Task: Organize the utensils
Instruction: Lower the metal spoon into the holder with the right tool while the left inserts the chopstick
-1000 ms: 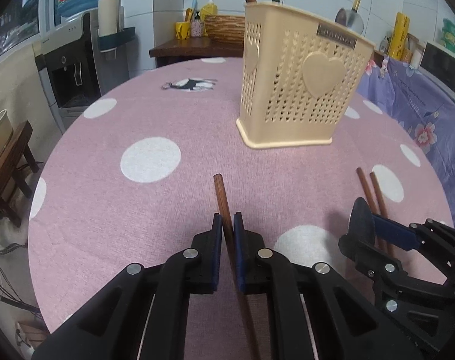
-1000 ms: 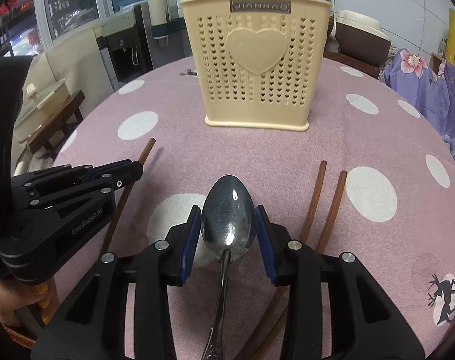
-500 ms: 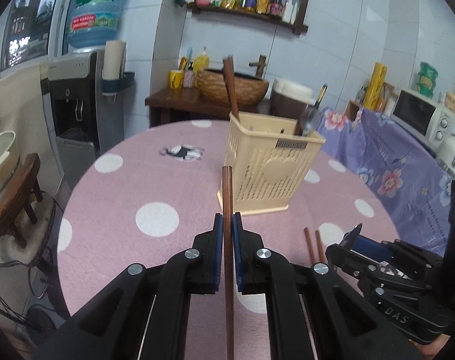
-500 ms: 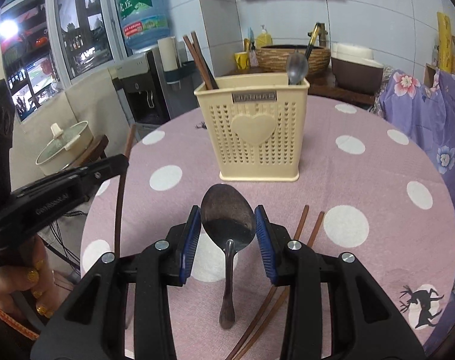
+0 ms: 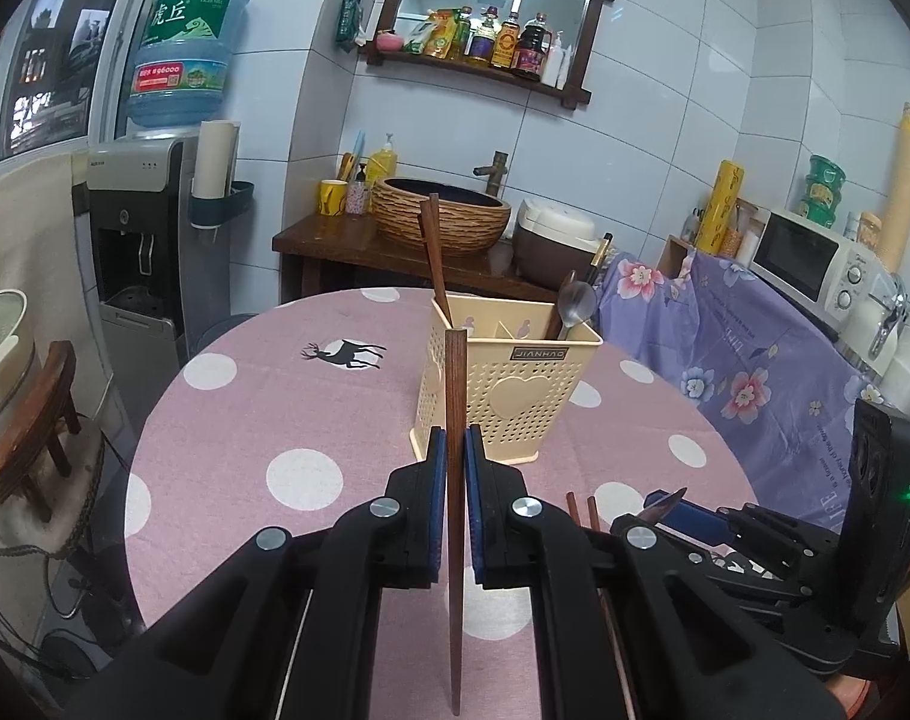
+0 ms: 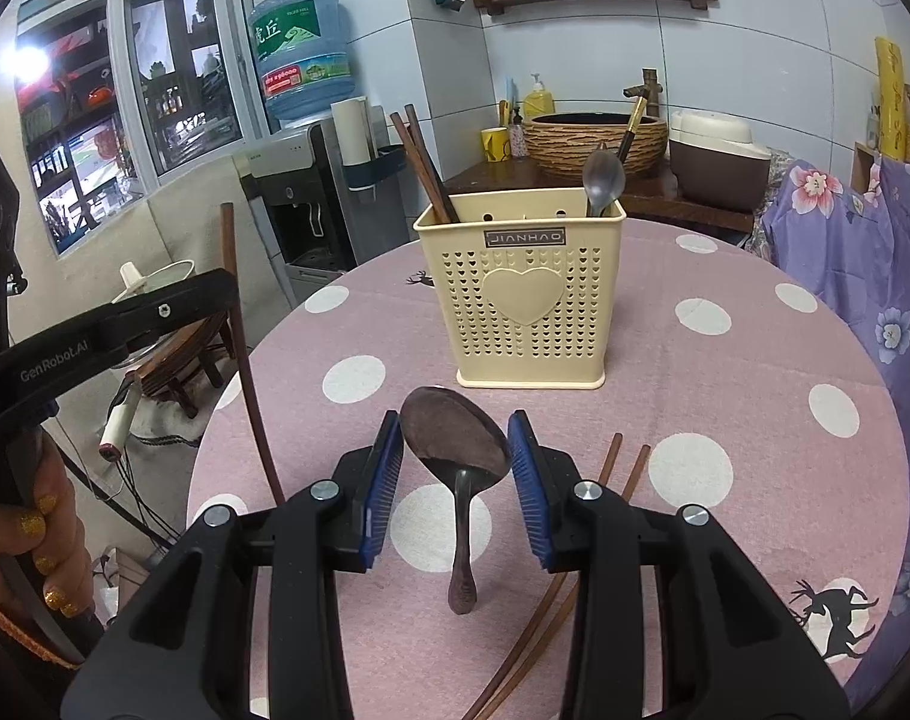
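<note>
Left wrist: slim dark-brown wooden chopstick (image 5: 455, 420), upright, square-cut top

2 wrist views toward shared basket (image 5: 505, 384)

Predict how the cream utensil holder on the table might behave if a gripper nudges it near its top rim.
The utensil holder looks like thin perforated plastic, so it is probably light and would slide on the tablecloth. It stands tall on a small base, with chopsticks and a spoon leaning out above the rim, so a high nudge may tip it.
</note>
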A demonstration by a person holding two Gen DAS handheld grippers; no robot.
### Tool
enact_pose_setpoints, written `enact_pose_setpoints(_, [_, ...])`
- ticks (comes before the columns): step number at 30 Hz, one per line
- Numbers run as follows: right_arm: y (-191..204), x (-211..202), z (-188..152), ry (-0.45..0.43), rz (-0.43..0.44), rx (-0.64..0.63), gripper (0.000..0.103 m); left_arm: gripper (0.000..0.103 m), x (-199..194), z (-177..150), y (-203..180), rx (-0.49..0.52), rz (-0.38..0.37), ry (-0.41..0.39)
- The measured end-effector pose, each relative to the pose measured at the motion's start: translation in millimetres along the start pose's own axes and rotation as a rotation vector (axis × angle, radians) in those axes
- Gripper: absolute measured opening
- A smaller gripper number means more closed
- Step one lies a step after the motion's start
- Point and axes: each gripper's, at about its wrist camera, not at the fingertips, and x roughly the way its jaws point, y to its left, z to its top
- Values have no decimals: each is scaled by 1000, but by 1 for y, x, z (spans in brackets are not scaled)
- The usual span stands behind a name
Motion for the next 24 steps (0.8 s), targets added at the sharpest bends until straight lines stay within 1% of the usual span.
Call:
enact_pose_setpoints(3, [-2, -1, 3, -1, 5, 1, 37, 7, -3, 3, -2, 11, -3, -11])
enact_pose_setpoints(6, [-3, -1, 13, -8, 13, -5, 37, 7, -7, 11, -6, 23, -8, -28])
enact_pose_setpoints(11, [-2, -6, 50, -71, 8, -36, 37, 7, -10, 41, -14, 34, -33, -67])
enact_pose_setpoints(14, [-7, -8, 89, -120, 2, -27, 37, 7, -8, 75, -18, 37, -38, -95])
enact_pose_setpoints(20, [-16, -16, 175, -244, -40, 2, 37, 7, -7, 157, -25, -7, -39, -201])
enact_pose_setpoints(22, [-18, -11, 195, -275, -64, 3, 37, 7, -2, 178, -30, -8, -20, -234])
enact_pose_setpoints(24, [-20, -1, 207, -293, -96, -5, 37, 7, 8, 190, -33, -7, 3, -256])
